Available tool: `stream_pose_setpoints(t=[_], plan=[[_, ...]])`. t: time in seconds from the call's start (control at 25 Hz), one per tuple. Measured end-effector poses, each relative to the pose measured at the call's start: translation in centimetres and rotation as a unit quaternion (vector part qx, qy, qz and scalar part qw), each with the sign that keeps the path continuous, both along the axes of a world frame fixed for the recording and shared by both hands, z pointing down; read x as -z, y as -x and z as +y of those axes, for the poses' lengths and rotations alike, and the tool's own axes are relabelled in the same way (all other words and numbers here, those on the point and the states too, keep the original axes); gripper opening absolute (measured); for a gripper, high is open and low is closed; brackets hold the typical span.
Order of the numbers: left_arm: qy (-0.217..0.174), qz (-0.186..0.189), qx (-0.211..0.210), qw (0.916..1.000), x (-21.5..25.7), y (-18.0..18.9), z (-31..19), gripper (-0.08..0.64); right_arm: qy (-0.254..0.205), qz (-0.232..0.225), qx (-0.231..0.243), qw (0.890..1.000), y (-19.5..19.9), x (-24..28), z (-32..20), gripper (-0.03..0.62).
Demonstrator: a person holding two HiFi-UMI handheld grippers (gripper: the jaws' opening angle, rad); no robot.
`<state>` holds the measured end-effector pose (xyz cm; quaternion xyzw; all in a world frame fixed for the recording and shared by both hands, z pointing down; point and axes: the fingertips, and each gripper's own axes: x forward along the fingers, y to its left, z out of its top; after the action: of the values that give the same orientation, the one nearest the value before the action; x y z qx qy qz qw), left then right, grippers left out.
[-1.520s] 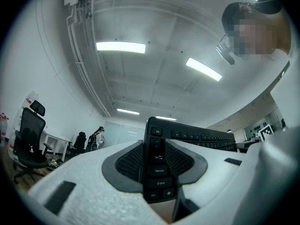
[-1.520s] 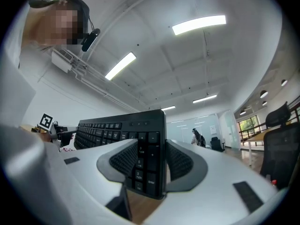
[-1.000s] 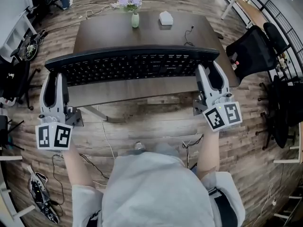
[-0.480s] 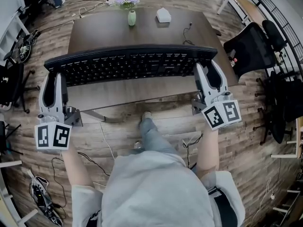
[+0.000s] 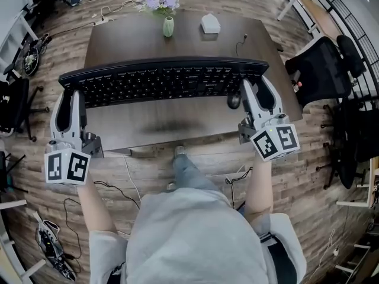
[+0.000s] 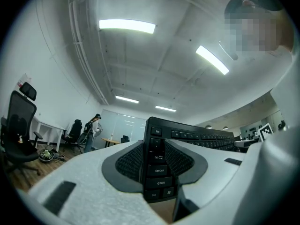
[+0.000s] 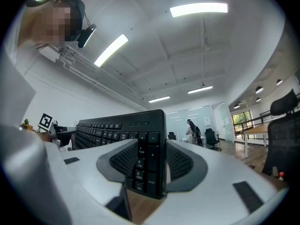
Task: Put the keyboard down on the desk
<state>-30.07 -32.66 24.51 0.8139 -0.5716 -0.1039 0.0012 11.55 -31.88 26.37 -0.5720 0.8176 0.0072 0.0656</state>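
Note:
A long black keyboard (image 5: 163, 80) hangs level above the dark brown desk (image 5: 177, 40), its shadow falling on the desk's near half. My left gripper (image 5: 69, 93) is shut on the keyboard's left end, and my right gripper (image 5: 256, 89) is shut on its right end. In the left gripper view the keyboard (image 6: 158, 165) stands edge-on, clamped between the ribbed pads (image 6: 129, 162) of the left gripper (image 6: 154, 151). The right gripper view shows the number-pad end of the keyboard (image 7: 149, 161) pinched in the right gripper (image 7: 149, 154).
At the desk's far edge stand a green vase of flowers (image 5: 169, 25) and a white box (image 5: 209, 23); a cable end (image 5: 240, 40) lies to the right. A dark mouse (image 5: 234, 101) sits by my right gripper. A black office chair (image 5: 320, 70) stands to the right.
The person has stepped closer, so the held keyboard now hangs over the desk's near half instead of its front edge. The mouse has come into view. Both grips are unchanged.

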Motion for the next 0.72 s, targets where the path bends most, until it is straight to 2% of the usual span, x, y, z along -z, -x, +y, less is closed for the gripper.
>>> stream_pose_setpoints(t=[0.32,0.72], plan=[[0.014,0.004,0.019,0.9997,-2.3,0.2,-0.7,0.135,0.017,0.006,0.012,1.0,0.2,-1.9,-1.9,0.186],[0.077,0.01,0.035,0.9964,-8.1,-0.5,-4.3,0.135,0.074,0.011,0.023,0.997,-0.6,-7.3,-6.4,0.186]])
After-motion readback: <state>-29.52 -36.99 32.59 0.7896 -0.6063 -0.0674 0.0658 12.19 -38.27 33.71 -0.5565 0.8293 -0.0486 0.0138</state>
